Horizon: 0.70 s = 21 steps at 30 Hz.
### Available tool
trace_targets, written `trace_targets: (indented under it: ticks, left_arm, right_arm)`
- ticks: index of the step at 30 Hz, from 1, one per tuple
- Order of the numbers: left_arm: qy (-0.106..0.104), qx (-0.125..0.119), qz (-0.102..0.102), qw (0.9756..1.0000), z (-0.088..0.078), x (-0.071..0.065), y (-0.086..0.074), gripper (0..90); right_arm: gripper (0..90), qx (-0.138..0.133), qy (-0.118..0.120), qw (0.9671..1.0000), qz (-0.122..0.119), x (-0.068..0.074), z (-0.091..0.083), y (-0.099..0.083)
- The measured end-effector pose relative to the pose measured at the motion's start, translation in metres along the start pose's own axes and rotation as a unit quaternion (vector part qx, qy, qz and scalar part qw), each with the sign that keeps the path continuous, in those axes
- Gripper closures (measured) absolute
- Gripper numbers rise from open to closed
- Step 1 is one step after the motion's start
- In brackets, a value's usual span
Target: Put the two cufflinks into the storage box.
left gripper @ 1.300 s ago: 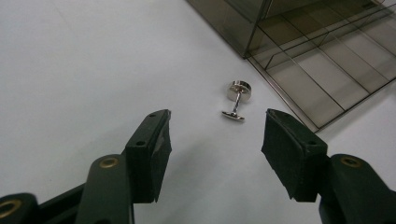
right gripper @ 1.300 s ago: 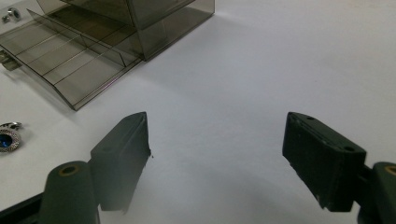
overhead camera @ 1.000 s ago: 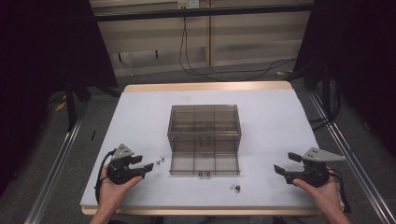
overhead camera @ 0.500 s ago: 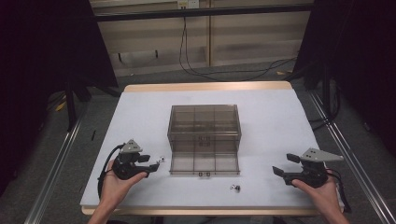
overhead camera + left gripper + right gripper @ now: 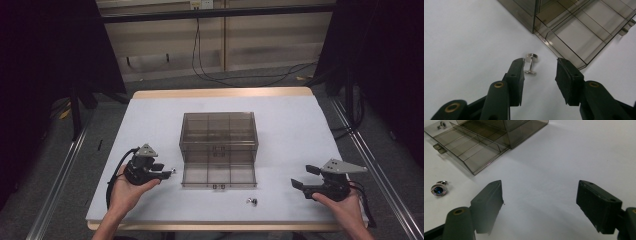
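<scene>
Left tool (image 5: 539,72) agape beside cufflink (image 5: 531,63)

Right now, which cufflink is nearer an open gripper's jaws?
The plain silver cufflink, just ahead of the left gripper. The blue-faced cufflink lies well off to the side of the right gripper.

box (image 5: 218,142) mid-table, cufflink (image 5: 172,171) left, another (image 5: 252,201) in front

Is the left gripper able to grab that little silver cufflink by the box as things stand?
Probably yes: the left gripper is open, the silver cufflink lies just ahead by one jaw, with bare table around it.
</scene>
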<state>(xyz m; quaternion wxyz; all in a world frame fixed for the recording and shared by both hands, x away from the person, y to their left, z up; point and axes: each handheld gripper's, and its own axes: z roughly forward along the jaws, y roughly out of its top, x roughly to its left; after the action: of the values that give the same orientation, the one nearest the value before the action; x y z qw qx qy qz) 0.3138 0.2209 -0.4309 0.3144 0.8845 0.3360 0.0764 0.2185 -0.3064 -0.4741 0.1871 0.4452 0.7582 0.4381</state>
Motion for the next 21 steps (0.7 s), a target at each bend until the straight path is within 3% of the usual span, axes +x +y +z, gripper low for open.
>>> trace_targets:
  ticks: [3,4,8,17,21]
  left_arm:
    - [0.0,0.011,-0.003,0.9999,0.002,0.002,0.003,58.8]
    - [-0.004,0.031,-0.021,0.9993,0.004,0.005,0.005,58.8]
    - [-0.017,0.055,-0.018,0.9982,0.008,0.013,0.014,58.0]
    - [-0.026,0.066,-0.007,0.9975,0.01,0.014,0.028,62.6]
    - [-0.036,0.088,-0.002,0.9955,0.013,0.016,0.037,62.9]
  right_arm:
    - [21.0,0.0,0.001,1.0,0.0,0.0,0.0,0.0]
    - [21.1,0.0,0.001,1.0,-0.001,0.0,0.0,0.0]
    - [21.4,0.0,0.004,1.0,0.0,0.001,0.0,0.0]
    - [21.5,0.002,0.005,1.0,0.0,0.001,0.002,0.0]
    - [21.5,0.004,0.005,1.0,-0.001,0.002,0.002,-0.001]
